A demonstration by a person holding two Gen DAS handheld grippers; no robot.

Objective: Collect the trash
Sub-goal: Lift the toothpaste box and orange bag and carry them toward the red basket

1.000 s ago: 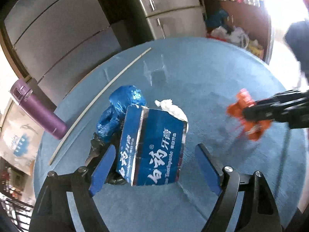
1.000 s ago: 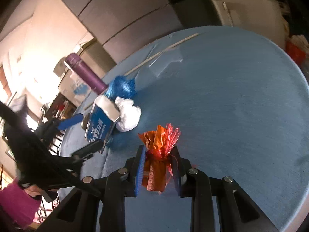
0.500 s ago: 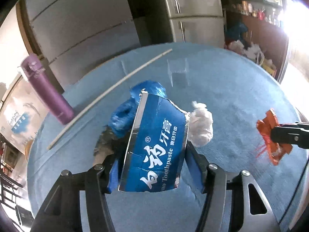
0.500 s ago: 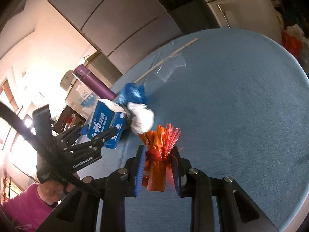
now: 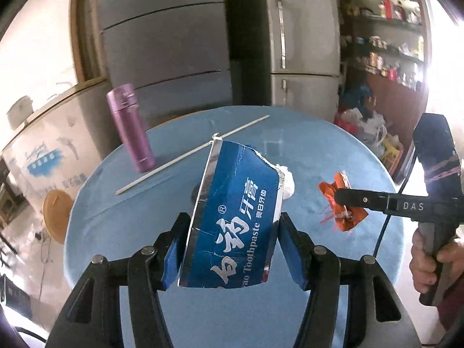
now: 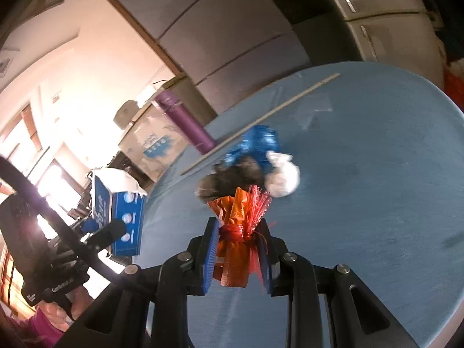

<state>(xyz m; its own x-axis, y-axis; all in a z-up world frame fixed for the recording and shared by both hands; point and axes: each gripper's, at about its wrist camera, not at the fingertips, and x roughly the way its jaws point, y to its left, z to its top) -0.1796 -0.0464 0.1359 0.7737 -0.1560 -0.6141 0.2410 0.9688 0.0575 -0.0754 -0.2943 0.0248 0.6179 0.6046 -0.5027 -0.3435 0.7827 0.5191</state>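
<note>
One toothpaste box (image 5: 235,217) is gripped by the left gripper (image 5: 230,249). One orange wrapper (image 6: 236,232) is clamped by the right gripper (image 6: 237,253). Three trash pieces (image 6: 255,156) are left on the table (image 6: 377,174).

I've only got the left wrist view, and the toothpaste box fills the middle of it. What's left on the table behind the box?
Observer: From the right wrist view, a crumpled blue plastic bag lies behind it, hidden from you.
Operator: Anything else beside that bag?
Observer: A dark, blurred clump sits against it, with the white tissue wad on its other side. What the clump is, I can't tell.
Operator: Is the toothpaste box clear of the table?
Observer: Yes. The toothpaste box hangs in the left gripper past the blue table edge.
Operator: And the right gripper's grip?
Observer: The right gripper clamps the orange wrapper at its tied waist.
</note>
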